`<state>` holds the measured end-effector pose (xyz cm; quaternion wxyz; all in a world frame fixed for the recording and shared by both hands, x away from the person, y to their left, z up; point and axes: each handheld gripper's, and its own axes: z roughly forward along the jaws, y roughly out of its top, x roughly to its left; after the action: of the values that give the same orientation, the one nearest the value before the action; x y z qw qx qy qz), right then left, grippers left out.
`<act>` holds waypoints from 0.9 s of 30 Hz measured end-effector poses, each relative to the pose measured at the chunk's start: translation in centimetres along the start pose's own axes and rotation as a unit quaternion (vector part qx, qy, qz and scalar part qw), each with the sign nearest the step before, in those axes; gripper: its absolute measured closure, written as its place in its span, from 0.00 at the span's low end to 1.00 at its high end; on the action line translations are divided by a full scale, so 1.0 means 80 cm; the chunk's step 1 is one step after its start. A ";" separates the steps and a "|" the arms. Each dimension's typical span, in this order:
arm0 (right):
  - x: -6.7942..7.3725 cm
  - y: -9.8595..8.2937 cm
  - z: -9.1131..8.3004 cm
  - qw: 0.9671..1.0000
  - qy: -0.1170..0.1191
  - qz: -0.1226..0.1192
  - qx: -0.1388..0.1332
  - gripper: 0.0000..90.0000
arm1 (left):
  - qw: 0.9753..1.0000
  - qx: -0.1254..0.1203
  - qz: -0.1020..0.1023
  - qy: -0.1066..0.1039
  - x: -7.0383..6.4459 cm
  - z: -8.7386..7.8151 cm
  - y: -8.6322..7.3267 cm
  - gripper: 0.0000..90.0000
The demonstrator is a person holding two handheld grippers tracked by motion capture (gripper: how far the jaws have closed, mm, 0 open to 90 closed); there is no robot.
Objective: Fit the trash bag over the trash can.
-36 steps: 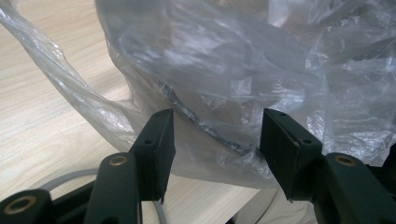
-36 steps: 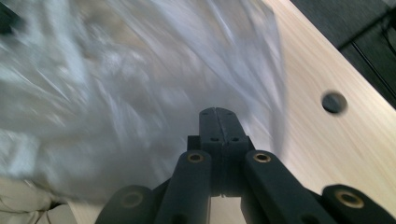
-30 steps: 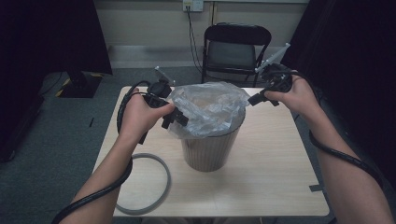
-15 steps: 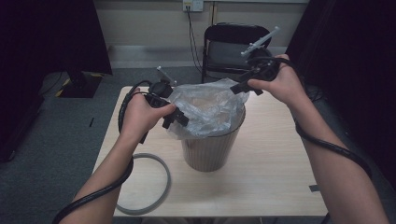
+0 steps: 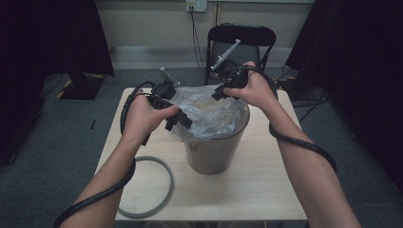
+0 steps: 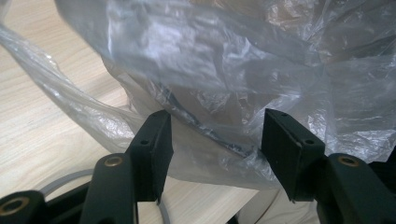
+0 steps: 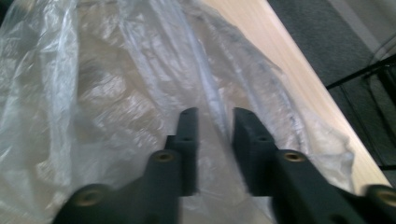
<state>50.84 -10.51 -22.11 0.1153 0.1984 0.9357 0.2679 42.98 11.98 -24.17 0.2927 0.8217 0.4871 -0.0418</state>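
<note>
A beige ribbed bin (image 5: 215,151) stands mid-table with a clear plastic bag (image 5: 209,116) bunched loosely over its mouth. My left gripper (image 5: 179,121) is at the bin's left rim. Its jaws stand wide open around the bag's (image 6: 224,70) hanging edge, without pinching it. My right gripper (image 5: 219,93) hovers at the far rim. In the right gripper view (image 7: 215,119) the jaws stand a narrow gap apart, with a fold of the bag (image 7: 116,93) running between them. The bag hides the inside of the bin.
A grey ring (image 5: 164,187) lies on the wooden table (image 5: 266,190) at the front left of the bin. A black folding chair (image 5: 242,38) stands behind the table. Cables trail from both grippers along the forearms.
My right gripper has swung left from the table's far right corner to the bin's far rim. The left gripper has stayed at the left rim.
</note>
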 end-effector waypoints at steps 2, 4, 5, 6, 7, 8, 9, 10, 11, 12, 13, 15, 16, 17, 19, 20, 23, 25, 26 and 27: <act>-0.001 -0.006 -0.006 1.000 0.024 0.009 0.004 0.99 | 1.000 -0.002 -0.002 -0.004 0.001 0.000 -0.001 0.48; -0.004 -0.014 -0.015 0.999 0.040 0.020 0.008 1.00 | 1.000 -0.005 -0.003 -0.004 0.001 -0.001 -0.002 0.48; -0.006 -0.019 -0.019 0.999 0.038 0.025 0.011 1.00 | 1.000 -0.005 -0.001 -0.002 0.001 -0.002 -0.002 0.48; -0.008 -0.026 -0.026 0.999 0.042 0.030 0.012 1.00 | 1.000 -0.007 -0.003 -0.002 0.000 -0.002 -0.002 0.48; -0.009 -0.031 -0.030 0.998 0.047 0.032 0.013 1.00 | 1.000 -0.008 -0.002 -0.001 0.000 -0.003 -0.003 0.47; -0.011 -0.037 -0.036 0.998 0.043 0.038 0.011 1.00 | 1.000 -0.008 -0.002 -0.002 -0.001 -0.003 -0.004 0.47; -0.013 -0.045 -0.041 0.998 0.042 0.044 0.008 1.00 | 1.000 -0.008 -0.004 0.000 -0.001 -0.003 -0.004 0.47; -0.016 -0.053 -0.047 0.998 0.046 0.051 0.003 1.00 | 1.000 -0.008 -0.003 0.000 -0.002 -0.003 -0.004 0.47; -0.018 -0.060 -0.053 0.998 0.041 0.056 -0.004 1.00 | 1.000 -0.008 -0.001 -0.001 -0.003 -0.003 -0.004 0.48; -0.021 -0.070 -0.060 0.997 0.046 0.061 -0.011 1.00 | 1.000 -0.007 -0.001 0.001 -0.004 -0.003 -0.004 0.48; -0.022 -0.076 -0.064 0.997 0.048 0.064 -0.018 1.00 | 1.000 -0.007 -0.002 0.000 -0.005 -0.002 -0.004 0.48; -0.025 -0.092 -0.073 0.996 0.050 0.074 -0.027 1.00 | 1.000 -0.006 -0.002 0.000 -0.005 -0.002 -0.004 0.48; -0.026 -0.102 -0.077 0.995 0.050 0.077 -0.031 1.00 | 1.000 -0.005 -0.005 0.000 -0.005 -0.002 -0.004 0.47; -0.026 -0.109 -0.080 0.995 0.050 0.081 -0.035 1.00 | 1.000 -0.005 -0.005 0.001 -0.004 -0.001 -0.004 0.47; -0.027 -0.121 -0.083 0.994 0.051 0.087 -0.038 1.00 | 1.000 -0.005 -0.009 0.000 -0.003 0.000 -0.004 0.47; -0.028 -0.127 -0.083 0.994 0.051 0.090 -0.036 1.00 | 1.000 -0.005 -0.011 -0.001 -0.004 0.001 -0.004 0.47; -0.029 -0.142 -0.078 0.994 0.055 0.096 -0.021 1.00 | 1.000 -0.003 -0.014 0.000 -0.005 0.002 -0.004 0.47; -0.029 -0.150 -0.073 0.994 0.056 0.097 -0.009 1.00 | 1.000 -0.004 -0.013 -0.001 -0.004 0.002 -0.004 0.47; -0.029 -0.154 -0.072 0.993 0.065 0.098 -0.010 1.00 | 1.000 -0.004 -0.013 -0.003 -0.003 0.002 -0.004 0.47; -0.029 -0.158 -0.069 0.993 0.067 0.101 -0.015 1.00 | 1.000 -0.005 -0.013 -0.004 -0.003 0.002 -0.004 0.47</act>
<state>47.25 -23.86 -24.18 0.0280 0.2716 0.9125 0.3047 42.61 11.85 -24.35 0.2978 0.8137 0.4970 -0.0466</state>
